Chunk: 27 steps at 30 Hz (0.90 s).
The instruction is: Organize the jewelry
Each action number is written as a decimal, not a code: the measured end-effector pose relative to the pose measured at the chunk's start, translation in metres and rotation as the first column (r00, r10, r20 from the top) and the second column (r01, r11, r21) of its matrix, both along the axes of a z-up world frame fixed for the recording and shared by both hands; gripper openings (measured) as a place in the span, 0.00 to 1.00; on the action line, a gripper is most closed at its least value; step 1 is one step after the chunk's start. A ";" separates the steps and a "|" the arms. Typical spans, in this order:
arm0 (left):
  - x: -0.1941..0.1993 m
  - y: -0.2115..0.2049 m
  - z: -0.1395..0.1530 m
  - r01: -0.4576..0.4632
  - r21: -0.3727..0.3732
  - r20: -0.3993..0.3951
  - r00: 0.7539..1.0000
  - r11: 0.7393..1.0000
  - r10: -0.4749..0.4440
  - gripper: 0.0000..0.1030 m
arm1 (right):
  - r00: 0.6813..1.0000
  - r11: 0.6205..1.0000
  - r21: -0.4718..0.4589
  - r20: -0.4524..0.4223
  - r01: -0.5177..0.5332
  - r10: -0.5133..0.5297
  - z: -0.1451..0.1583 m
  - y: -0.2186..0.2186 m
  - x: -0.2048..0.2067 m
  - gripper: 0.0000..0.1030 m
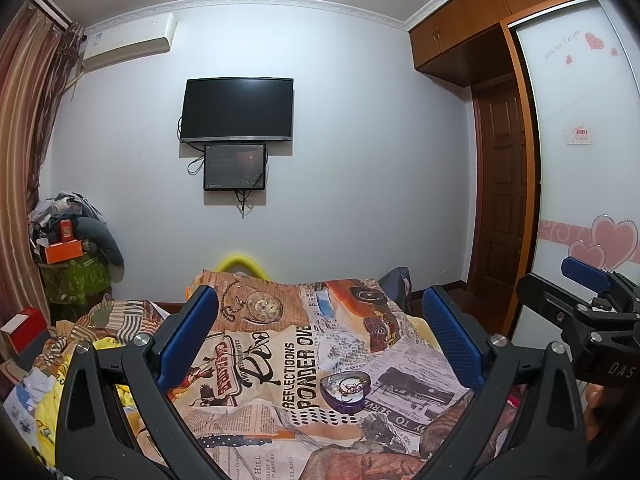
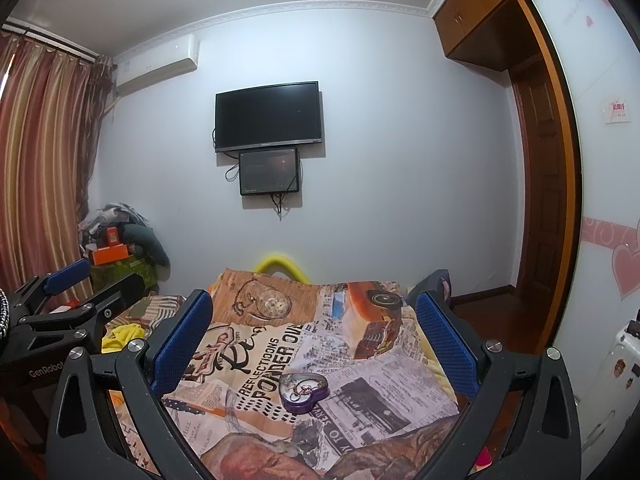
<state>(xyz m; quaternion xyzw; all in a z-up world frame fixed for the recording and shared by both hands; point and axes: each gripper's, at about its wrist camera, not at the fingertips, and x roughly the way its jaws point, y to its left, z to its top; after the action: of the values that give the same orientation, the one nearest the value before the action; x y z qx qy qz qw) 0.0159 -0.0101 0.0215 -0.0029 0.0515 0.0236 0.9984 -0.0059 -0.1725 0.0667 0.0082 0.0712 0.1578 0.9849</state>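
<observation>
A purple heart-shaped tin (image 1: 346, 392), open and shiny inside, sits on a bed covered by a printed newspaper-collage bedspread (image 1: 280, 360) in tan, orange and cream. Inside the tin lies a small tangle of jewelry (image 1: 351, 387): thin metal chains and rings, too fine to sort out one from another.

The left hand-held gripper (image 1: 320, 336) hangs above the bed with its two ribbed blue pads spread wide apart, nothing between them; the tin shows low between its fingers, nearer the right-hand one. The right hand-held gripper (image 2: 314, 338) is likewise spread wide and empty (black angular arms, silver round bolts), with the tin at about the middle of its gap, clear of both pads.

On the pale wall beyond hangs a flat black television (image 1: 237, 109) with a smaller dark screen (image 1: 235, 167) just beneath it, cables dangling. Striped curtains (image 2: 36, 168) hang on the left, and wooden wardrobe cabinets (image 1: 472, 20) stand on the right.
</observation>
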 end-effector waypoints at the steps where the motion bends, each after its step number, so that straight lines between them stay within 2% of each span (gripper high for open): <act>1: 0.000 0.000 0.000 0.000 0.000 -0.001 1.000 1.000 0.000 1.00 | 1.000 1.000 -0.001 0.000 0.000 0.000 0.000 0.000 0.000 0.98; 27: 0.001 -0.001 -0.004 0.004 -0.012 -0.008 1.000 1.000 -0.004 1.00 | 1.000 1.000 -0.004 -0.004 -0.004 0.004 0.001 0.003 0.001 0.98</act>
<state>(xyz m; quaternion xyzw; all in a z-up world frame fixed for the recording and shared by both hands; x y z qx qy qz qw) 0.0173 -0.0108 0.0177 -0.0086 0.0556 0.0213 0.9982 -0.0051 -0.1692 0.0674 0.0066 0.0733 0.1596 0.9844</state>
